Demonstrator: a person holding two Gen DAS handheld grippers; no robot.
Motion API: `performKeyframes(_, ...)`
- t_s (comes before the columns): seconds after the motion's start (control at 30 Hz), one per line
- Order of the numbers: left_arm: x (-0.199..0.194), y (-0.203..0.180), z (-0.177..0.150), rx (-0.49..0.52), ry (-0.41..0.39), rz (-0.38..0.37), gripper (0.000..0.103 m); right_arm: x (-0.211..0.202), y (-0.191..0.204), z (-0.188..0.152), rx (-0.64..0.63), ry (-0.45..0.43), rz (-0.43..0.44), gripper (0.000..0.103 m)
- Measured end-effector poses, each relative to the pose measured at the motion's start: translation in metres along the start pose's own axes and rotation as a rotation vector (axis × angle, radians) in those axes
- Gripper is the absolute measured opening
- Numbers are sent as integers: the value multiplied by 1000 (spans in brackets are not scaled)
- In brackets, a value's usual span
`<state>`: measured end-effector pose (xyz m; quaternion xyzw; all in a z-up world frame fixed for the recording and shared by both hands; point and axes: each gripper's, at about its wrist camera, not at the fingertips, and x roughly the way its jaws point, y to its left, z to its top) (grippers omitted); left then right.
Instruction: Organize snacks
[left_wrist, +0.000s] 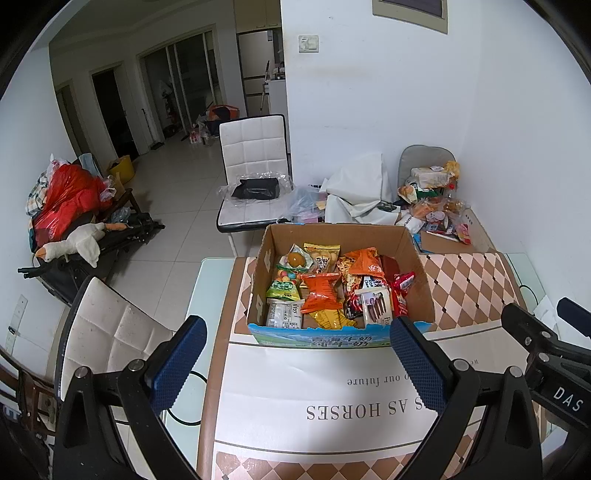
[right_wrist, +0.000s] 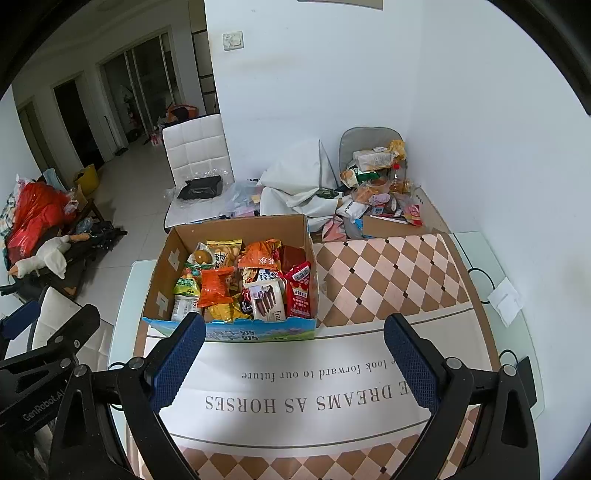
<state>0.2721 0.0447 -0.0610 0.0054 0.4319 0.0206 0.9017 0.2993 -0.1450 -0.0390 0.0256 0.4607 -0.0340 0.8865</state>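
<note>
Left gripper: you are holding the left gripper (left_wrist: 297, 345) above the near part of the table, its blue fingers (left_wrist: 177, 360) standing wide apart and gripping nothing.
Right gripper: you are keeping the right gripper (right_wrist: 293, 345) beside it, likewise spread wide with nothing between its pads (right_wrist: 410, 363).
Cardboard box: the cardboard box (left_wrist: 421, 277) is sitting open on the table mat (right_wrist: 388, 280), ahead of both grippers, towards the table's left side.
Snacks in box: the snack packets (left_wrist: 332, 288) are lying packed inside the box; an orange packet (right_wrist: 216, 288) is lying on top near the middle, a red packet (right_wrist: 301, 295) is leaning at the right wall, and a white packet with chocolate sticks (right_wrist: 266, 301) is resting at the front.
Loose snacks: a second heap of snacks (right_wrist: 380, 188) is lying well apart from the box, at the far right by the wall.
Table: the glass table (right_wrist: 476, 251) is carrying the checkered mat, whose white band of print is lying under your grippers.
Chair: a white chair (left_wrist: 255, 166) is standing beyond the box, holding a black item in clear wrapping (left_wrist: 256, 188).
Toy goose: a plush goose (left_wrist: 74, 245) is lying at the far left.
</note>
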Motion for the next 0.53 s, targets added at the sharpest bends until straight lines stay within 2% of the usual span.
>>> performKeyframes(0.53,-1,-2,0,4,-6,0,101,0,0,-1,-2,-1,1,99)
